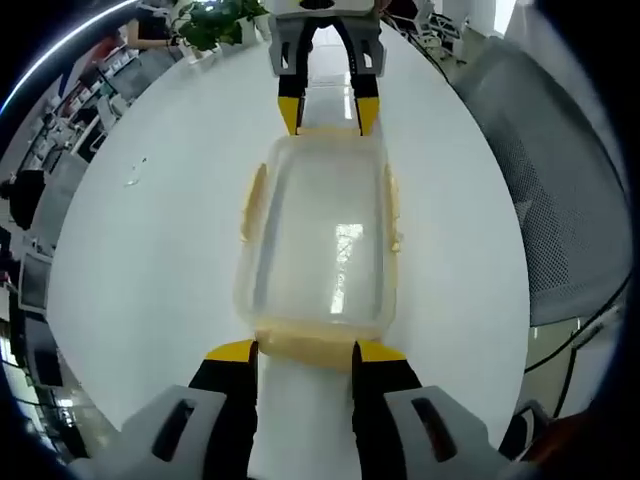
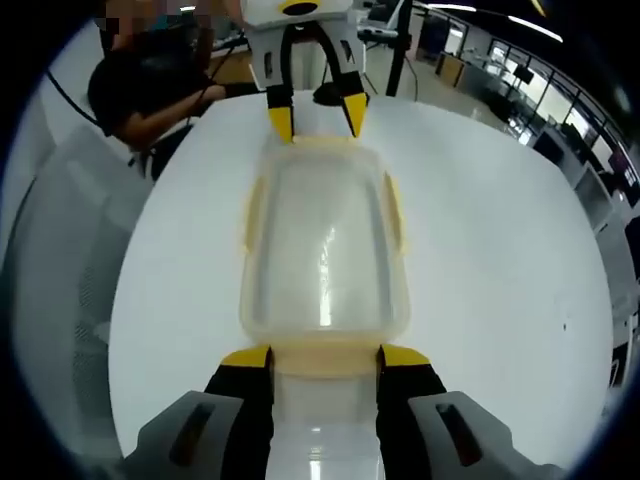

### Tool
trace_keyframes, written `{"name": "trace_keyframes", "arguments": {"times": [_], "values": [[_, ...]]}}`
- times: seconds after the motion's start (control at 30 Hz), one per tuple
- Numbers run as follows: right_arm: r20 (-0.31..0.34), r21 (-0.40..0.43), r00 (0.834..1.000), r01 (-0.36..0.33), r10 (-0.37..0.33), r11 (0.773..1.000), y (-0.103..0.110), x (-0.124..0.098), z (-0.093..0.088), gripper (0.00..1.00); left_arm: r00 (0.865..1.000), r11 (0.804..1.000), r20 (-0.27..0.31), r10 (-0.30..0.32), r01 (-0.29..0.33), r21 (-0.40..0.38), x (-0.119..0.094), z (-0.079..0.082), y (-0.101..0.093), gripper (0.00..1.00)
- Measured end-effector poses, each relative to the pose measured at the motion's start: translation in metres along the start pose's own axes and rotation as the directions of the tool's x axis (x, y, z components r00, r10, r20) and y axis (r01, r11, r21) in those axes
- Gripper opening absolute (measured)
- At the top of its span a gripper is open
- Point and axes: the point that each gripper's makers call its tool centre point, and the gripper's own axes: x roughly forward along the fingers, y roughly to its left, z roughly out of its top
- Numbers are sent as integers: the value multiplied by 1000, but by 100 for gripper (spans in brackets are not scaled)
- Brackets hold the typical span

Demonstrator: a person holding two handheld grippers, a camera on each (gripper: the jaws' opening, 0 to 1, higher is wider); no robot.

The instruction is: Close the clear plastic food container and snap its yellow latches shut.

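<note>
the clear food container [image 1: 318, 240] lay lid-on in the middle of the white round table [image 1: 160, 280], its long axis running straight from one gripper to the other. the left gripper [image 1: 303, 350] stood at one short end, its yellow-tipped jaws spread to either side of that end's yellow latch [image 1: 305, 345] and right up against it, gripping nothing. the right gripper [image 2: 325, 355] faced it from the opposite short end, jaws likewise apart and straddling the latch there [image 2: 325, 357]; in the left gripper view it appeared at the far end [image 1: 327, 115]. each tool was therefore nearest to its own end latch. the two long-side latches [image 2: 254, 215] [image 2: 395, 210] looked flared outward, probably not yet snapped, though that is hard to tell. an office chair [image 1: 560, 190] stood just beside the table.
</note>
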Motion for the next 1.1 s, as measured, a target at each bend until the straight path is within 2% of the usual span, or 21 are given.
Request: {"name": "trace_keyframes", "arguments": {"times": [0.03, 0.07, 0.1, 0.13, 0.23, 0.53, 0.93, 1.1], "values": [[-1, 19, 1000, -17, 17, 1000, 4, -1, 0, 38, 1000, 1000, -22, -5, 5, 6, 1, -3, -2, 35], [-15, 21, 999, -38, 38, 999, 8, 1, -2, 38, 1000, 1000, -9, -8, 8, 9, 3, -2, -4, 35], [-55, 16, 997, -49, 50, 999, 11, 3, -8, 38, 1000, 1000, 6, -18, 18, -2, 4, 1, -6, 35], [-59, 0, 997, -49, 49, 999, 14, 5, -9, 38, 1000, 1000, 5, -22, 22, -1, 5, 1, -8, 36], [-35, 19, 998, -54, 55, 998, 15, 3, -7, 38, 1000, 1000, -15, -26, 26, 4, 8, -2, -11, 36], [-28, 10, 999, -40, 40, 999, 11, -7, -8, 38, 1000, 1000, 12, -15, 15, 2, 3, 7, -8, 36], [-33, -3, 999, -16, 16, 1000, 1, -36, -11, 38, 999, 1000, 39, 19, -19, 11, -12, 33, 1, 36], [-41, -13, 999, -15, 14, 1000, -2, -48, -15, 38, 998, 1000, 57, 13, -13, -3, -17, 45, 3, 36]]}}
